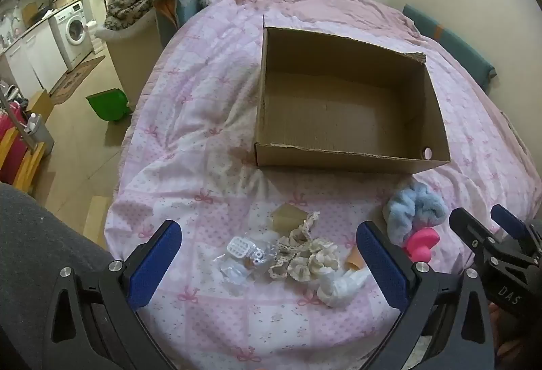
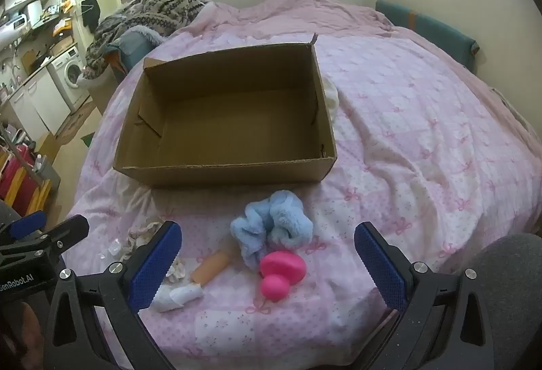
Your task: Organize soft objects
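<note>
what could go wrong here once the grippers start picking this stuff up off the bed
1. The lace-trimmed pieces lie tangled with a clear plastic packet, so a grab may lift several at once.
2. The pink rubbery toy touches the fluffy blue item; pulling one may drag the other.
3. Both open grippers, left and right, hover close together and could collide.

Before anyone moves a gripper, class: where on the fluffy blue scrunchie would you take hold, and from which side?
Probably grip the thick right-hand lobe of the blue scrunchie, coming down from above with the right gripper, whose jaws stand open. That lobe bulges highest and lies clear, while the near edge appears to touch the pink toy, so a low approach from the front might nudge it.
</note>
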Action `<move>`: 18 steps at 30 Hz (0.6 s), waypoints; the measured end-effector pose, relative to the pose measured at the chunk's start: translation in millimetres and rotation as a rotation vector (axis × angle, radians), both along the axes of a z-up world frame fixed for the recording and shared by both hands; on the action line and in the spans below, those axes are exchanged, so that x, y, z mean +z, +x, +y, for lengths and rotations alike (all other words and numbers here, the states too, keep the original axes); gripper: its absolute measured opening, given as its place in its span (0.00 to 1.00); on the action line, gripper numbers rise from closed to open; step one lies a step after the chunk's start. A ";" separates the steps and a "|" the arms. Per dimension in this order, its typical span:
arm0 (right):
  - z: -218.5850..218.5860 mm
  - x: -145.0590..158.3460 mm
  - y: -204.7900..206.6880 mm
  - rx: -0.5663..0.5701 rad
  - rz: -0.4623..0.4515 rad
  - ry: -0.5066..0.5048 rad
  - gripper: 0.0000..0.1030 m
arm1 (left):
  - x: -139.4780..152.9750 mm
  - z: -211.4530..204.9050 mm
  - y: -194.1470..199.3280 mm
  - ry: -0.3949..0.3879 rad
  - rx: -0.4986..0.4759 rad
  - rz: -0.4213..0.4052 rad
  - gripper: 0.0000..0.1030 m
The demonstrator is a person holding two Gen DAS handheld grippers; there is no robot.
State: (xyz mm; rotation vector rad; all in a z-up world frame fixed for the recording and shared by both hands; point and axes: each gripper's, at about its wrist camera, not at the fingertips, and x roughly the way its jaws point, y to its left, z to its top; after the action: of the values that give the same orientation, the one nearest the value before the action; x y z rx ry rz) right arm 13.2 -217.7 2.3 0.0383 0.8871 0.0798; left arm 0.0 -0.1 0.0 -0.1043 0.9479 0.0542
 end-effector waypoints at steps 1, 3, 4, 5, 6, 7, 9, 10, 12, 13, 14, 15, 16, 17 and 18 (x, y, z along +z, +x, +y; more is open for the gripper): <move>-0.2 -0.2 0.3 0.001 0.004 0.007 1.00 | 0.1 -0.1 -0.1 0.000 -0.001 0.000 1.00; -0.1 -0.2 0.2 0.001 0.001 0.007 1.00 | -0.1 0.0 0.2 -0.002 0.000 0.004 1.00; -0.1 -0.3 0.2 0.002 0.002 0.006 1.00 | -0.1 0.0 0.2 -0.001 0.000 0.004 1.00; -0.1 -0.5 0.4 0.001 0.003 0.005 1.00 | -0.1 0.0 0.1 0.001 0.002 0.003 1.00; -0.3 -0.5 0.4 -0.001 0.002 0.006 1.00 | -0.1 -0.1 0.1 0.003 0.002 0.003 1.00; -0.6 -0.6 0.4 -0.002 0.003 0.006 1.00 | -0.3 0.0 0.3 0.001 0.002 0.004 1.00; -1.5 1.0 0.4 -0.005 0.007 0.009 1.00 | -0.3 -0.3 0.3 0.004 0.002 0.004 1.00; 0.8 -3.2 -0.7 -0.007 0.009 0.013 1.00 | -0.2 -0.2 0.3 0.003 0.001 0.003 1.00; -0.6 -6.0 -0.3 -0.012 0.013 0.017 1.00 | -0.5 -0.2 0.4 0.003 0.001 0.005 1.00; -1.3 -5.8 0.8 -0.014 0.014 0.019 1.00 | -0.9 -0.4 0.7 0.004 0.000 0.007 1.00; -1.7 -4.5 1.4 -0.015 0.014 0.021 1.00 | 1.6 -0.6 0.8 0.005 -0.001 0.010 1.00; -1.5 -4.5 0.9 -0.016 0.013 0.021 1.00 | 2.5 -1.1 1.5 0.008 -0.002 0.011 1.00; -2.1 -4.0 1.8 -0.015 0.016 0.022 1.00 | 5.1 -2.0 2.9 0.012 -0.002 0.011 1.00; -2.2 -4.0 1.6 -0.015 0.016 0.022 1.00 | 3.7 -2.1 0.9 0.013 -0.002 0.009 1.00; -3.1 -3.5 2.2 -0.015 0.017 0.023 1.00 | 1.4 -1.9 1.2 0.013 -0.002 0.008 1.00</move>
State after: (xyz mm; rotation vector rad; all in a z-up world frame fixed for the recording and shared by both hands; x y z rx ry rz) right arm 15.4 -220.8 -1.2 0.0676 0.9028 0.0760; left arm 1.1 -2.0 1.5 -0.0911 0.9553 0.0587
